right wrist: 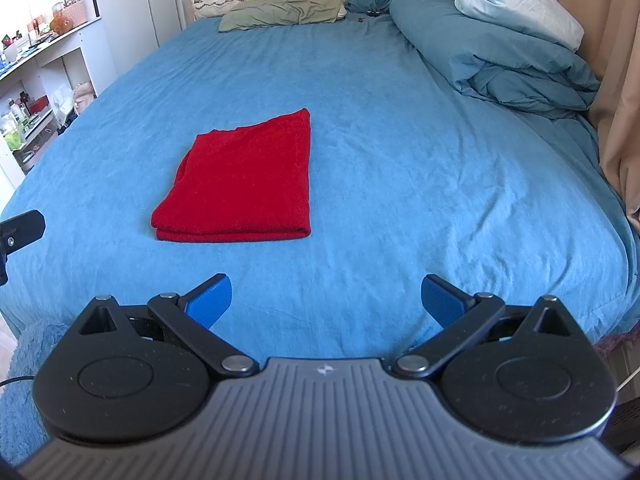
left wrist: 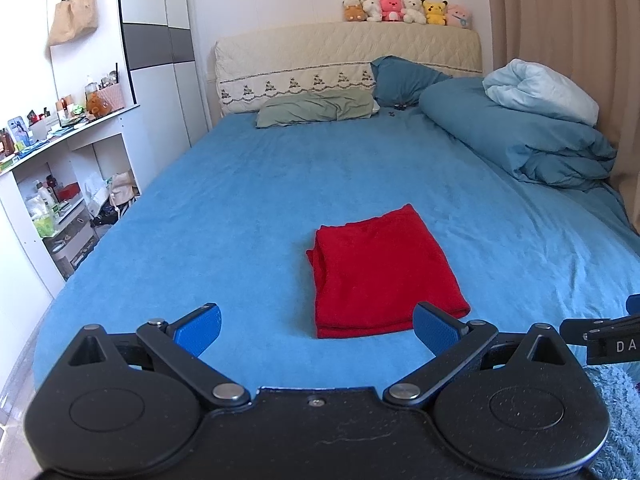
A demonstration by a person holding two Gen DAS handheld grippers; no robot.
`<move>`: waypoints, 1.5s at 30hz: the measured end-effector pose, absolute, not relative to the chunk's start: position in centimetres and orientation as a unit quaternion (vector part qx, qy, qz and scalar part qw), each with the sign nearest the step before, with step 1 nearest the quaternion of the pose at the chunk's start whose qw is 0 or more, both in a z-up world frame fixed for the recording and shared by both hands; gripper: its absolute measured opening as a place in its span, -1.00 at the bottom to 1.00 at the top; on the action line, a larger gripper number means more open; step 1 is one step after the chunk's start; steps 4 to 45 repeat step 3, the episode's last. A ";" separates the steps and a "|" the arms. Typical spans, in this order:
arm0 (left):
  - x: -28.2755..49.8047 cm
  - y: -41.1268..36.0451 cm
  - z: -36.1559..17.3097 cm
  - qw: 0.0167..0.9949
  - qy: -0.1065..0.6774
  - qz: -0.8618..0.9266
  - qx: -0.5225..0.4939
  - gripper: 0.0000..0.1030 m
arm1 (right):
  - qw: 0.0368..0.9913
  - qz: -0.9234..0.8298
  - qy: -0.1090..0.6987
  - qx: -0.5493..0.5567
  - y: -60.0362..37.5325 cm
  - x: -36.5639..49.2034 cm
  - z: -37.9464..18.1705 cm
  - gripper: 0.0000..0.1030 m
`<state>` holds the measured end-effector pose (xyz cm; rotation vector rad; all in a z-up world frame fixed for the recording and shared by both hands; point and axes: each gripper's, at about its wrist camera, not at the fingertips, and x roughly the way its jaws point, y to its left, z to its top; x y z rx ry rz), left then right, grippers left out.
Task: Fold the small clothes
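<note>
**Folded red garment on the bed, both grippers spread and empty**

A red garment lies folded into a neat rectangle on the blue bedsheet, near the foot of the bed and roughly at its middle. Its layered edges show along the near side and the left side. The sheet around it is bare on every side, and nothing rests on top of it.

The left gripper hovers just short of the garment's near edge with its blue pads set wide apart, holding nothing. The right gripper hangs above the sheet to the right of the garment, well clear of it, its jaws likewise spread and empty. A black part of each tool pokes into the edge of the other's view.

Farther up the bed, a green pillow and a dark blue pillow lean near the quilted headboard, where a row of plush toys sits on top. A bundled blue duvet with a pale blanket on it fills the far right side, next to a beige curtain. To the left stand white shelves crowded with bottles and small items, and a beige bag hangs on the wall.
</note>
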<state>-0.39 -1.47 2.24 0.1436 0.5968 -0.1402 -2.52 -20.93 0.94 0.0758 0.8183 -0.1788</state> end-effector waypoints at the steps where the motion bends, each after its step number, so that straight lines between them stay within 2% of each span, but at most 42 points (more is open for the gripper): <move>1: -0.3 -1.4 2.2 0.951 0.293 -0.070 0.069 1.00 | 0.913 -0.088 0.397 0.038 -20.7 -2.5 0.9 1.00; 45: -0.2 -1.3 2.2 0.952 0.292 -0.070 0.066 1.00 | 0.912 -0.089 0.398 0.038 -20.6 -2.4 0.9 1.00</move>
